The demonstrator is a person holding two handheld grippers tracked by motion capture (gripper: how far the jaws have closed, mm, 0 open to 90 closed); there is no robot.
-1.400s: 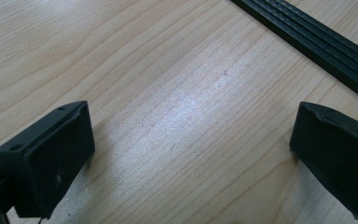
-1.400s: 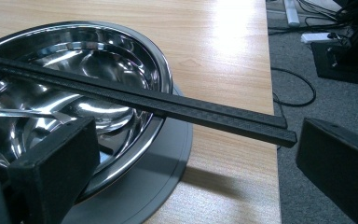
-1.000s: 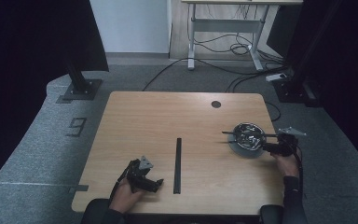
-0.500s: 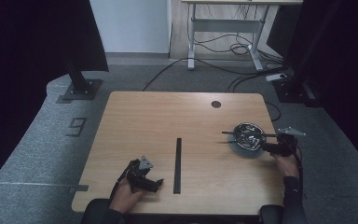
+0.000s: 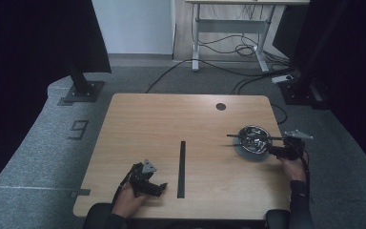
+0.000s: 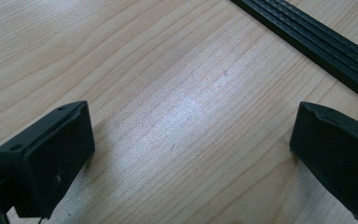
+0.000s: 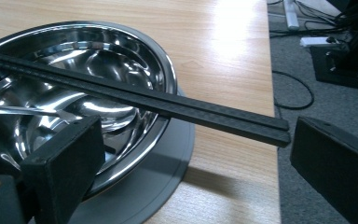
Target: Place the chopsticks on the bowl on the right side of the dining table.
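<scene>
A shiny steel bowl (image 5: 252,138) sits on a flat grey disc (image 5: 255,155) at the table's right side. A pair of black chopsticks (image 5: 248,137) lies across the bowl's rim. In the right gripper view the chopsticks (image 7: 144,100) run over the bowl (image 7: 88,65), and their near end lies just ahead of my open right gripper (image 7: 200,177). A thin metal utensil (image 7: 18,110) lies inside the bowl. From above, my right gripper (image 5: 274,150) rests at the bowl's right edge. My left gripper (image 5: 156,187) lies open near the front edge, with bare wood between its jaws (image 6: 191,158).
A long black strip (image 5: 181,169) lies lengthwise at the middle of the table; it shows again as the black strip (image 6: 317,42) just beyond my left gripper. A round hole (image 5: 220,106) is at the table's far side. Cables and stand feet lie on the grey floor (image 5: 52,143) around it.
</scene>
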